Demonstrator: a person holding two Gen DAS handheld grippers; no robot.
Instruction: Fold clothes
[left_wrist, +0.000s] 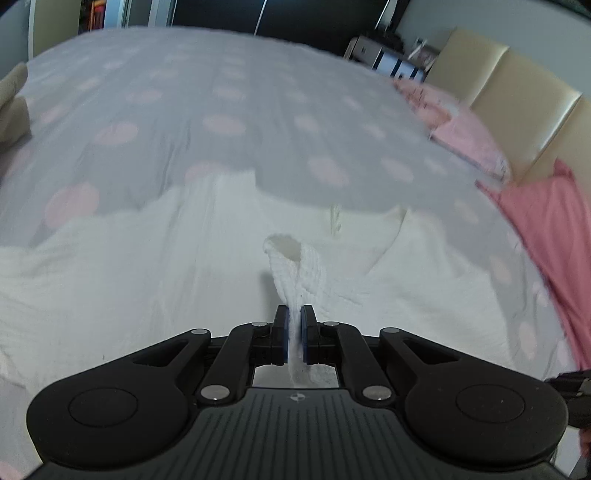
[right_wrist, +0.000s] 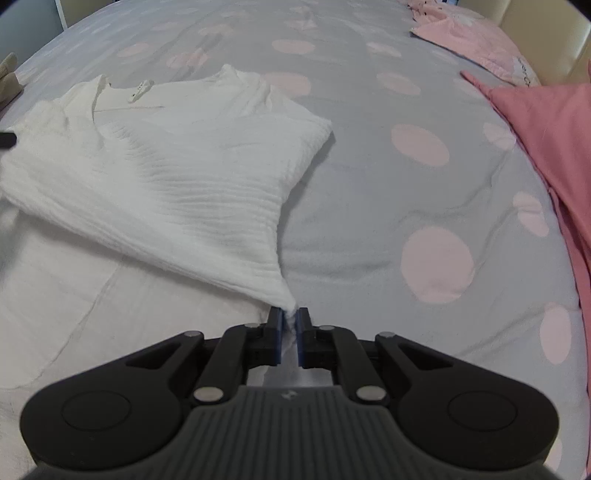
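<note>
Both tongs, left (left_wrist: 294, 314) and right (right_wrist: 290, 315), clamp the white garment (right_wrist: 177, 177), spread ahead on the bedcover (right_wrist: 369, 184).

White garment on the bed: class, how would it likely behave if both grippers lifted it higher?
The white garment is probably floppy: it bunches into thin wads in the left gripper and right gripper. Likely light, since its crinkled cloth looks thin. It should sag between them rather than hold shape.

One white garment (right_wrist: 177, 177); one dotted bedspread (right_wrist: 369, 184); two hand-held grippers; two pink cloths.
</note>
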